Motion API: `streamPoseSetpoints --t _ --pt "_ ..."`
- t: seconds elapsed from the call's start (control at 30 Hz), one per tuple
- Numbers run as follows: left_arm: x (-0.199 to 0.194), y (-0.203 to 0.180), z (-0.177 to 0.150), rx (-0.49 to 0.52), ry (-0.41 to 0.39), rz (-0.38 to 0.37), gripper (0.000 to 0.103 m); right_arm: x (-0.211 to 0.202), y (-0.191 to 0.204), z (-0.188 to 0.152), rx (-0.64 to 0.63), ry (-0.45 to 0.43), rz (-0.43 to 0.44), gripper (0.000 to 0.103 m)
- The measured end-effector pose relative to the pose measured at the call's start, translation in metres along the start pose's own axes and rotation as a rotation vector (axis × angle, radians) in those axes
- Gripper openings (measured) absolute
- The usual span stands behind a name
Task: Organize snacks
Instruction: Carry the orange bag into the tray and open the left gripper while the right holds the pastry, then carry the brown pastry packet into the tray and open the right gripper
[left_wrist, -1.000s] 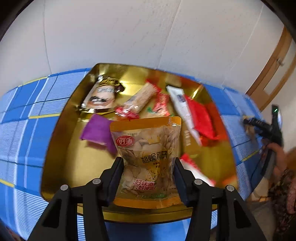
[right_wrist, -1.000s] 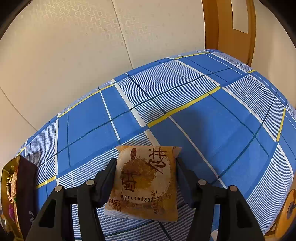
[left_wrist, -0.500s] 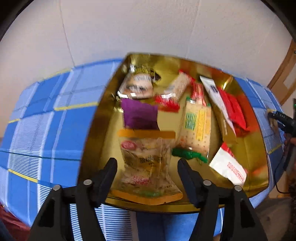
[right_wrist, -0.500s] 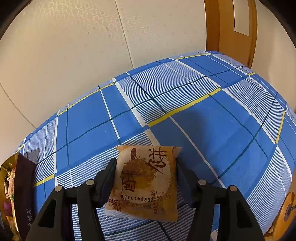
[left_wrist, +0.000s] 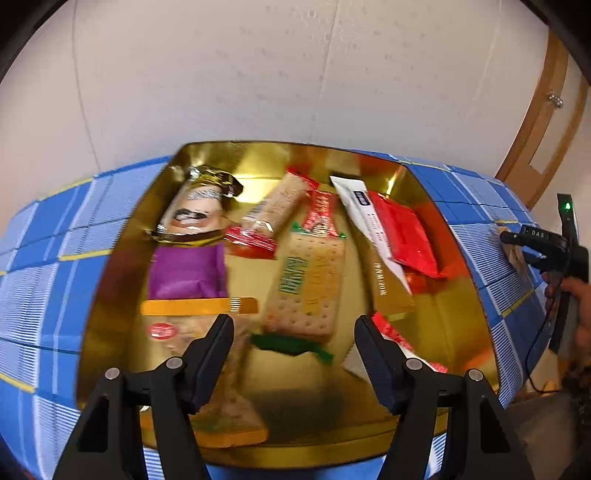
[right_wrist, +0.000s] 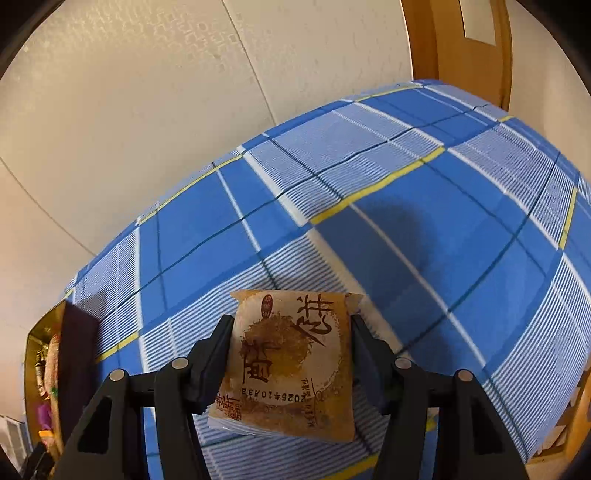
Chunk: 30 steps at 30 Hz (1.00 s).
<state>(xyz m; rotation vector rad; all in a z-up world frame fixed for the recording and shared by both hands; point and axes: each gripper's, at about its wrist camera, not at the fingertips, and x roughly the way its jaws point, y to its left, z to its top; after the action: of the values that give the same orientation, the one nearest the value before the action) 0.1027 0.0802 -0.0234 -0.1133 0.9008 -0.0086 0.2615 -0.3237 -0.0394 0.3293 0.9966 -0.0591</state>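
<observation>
A gold tin (left_wrist: 454, 317) on the blue checked cloth holds several snacks. The clear nut bag with an orange top (left_wrist: 199, 306) lies flat in its near left part, partly under my left finger. My left gripper (left_wrist: 294, 325) hovers open over the tin with nothing between its pads. A cracker pack (left_wrist: 306, 288), a purple packet (left_wrist: 188, 273) and a red packet (left_wrist: 402, 236) lie further in. My right gripper (right_wrist: 291, 325) is shut on a brown round-pastry packet (right_wrist: 291, 362), above the cloth (right_wrist: 406, 221) to the right of the tin (right_wrist: 37, 339).
The table ends at a pale wall behind. A wooden door frame (right_wrist: 458, 48) stands at the far right. In the left wrist view the other gripper's body (left_wrist: 543, 243) and a hand (left_wrist: 576, 295) show at the right edge, past the tin.
My left gripper opened and let go of the nut bag, which dropped flat into the tin; the gripper then shifted to the right. The right gripper and its packet stayed put.
</observation>
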Motion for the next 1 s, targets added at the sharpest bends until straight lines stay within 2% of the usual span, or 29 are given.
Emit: streamPoseSetpoints --t 0.27,0.63,1.0 --pt "0.006 -0.002 0.001 -0.020 -0.021 -0.001 0.068 -0.004 0.007 -0.010 -0.025 -0.004 -0.013 0.062" --pt "0.013 -0.012 0.001 0.022 -0.023 0.002 0.069 -0.022 0.024 -0.050 -0.062 0.005 0.053 0.062" --pt "0.007 -0.003 0.001 0.003 -0.035 -0.004 0.069 -0.048 0.063 -0.091 -0.223 -0.063 0.116 0.062"
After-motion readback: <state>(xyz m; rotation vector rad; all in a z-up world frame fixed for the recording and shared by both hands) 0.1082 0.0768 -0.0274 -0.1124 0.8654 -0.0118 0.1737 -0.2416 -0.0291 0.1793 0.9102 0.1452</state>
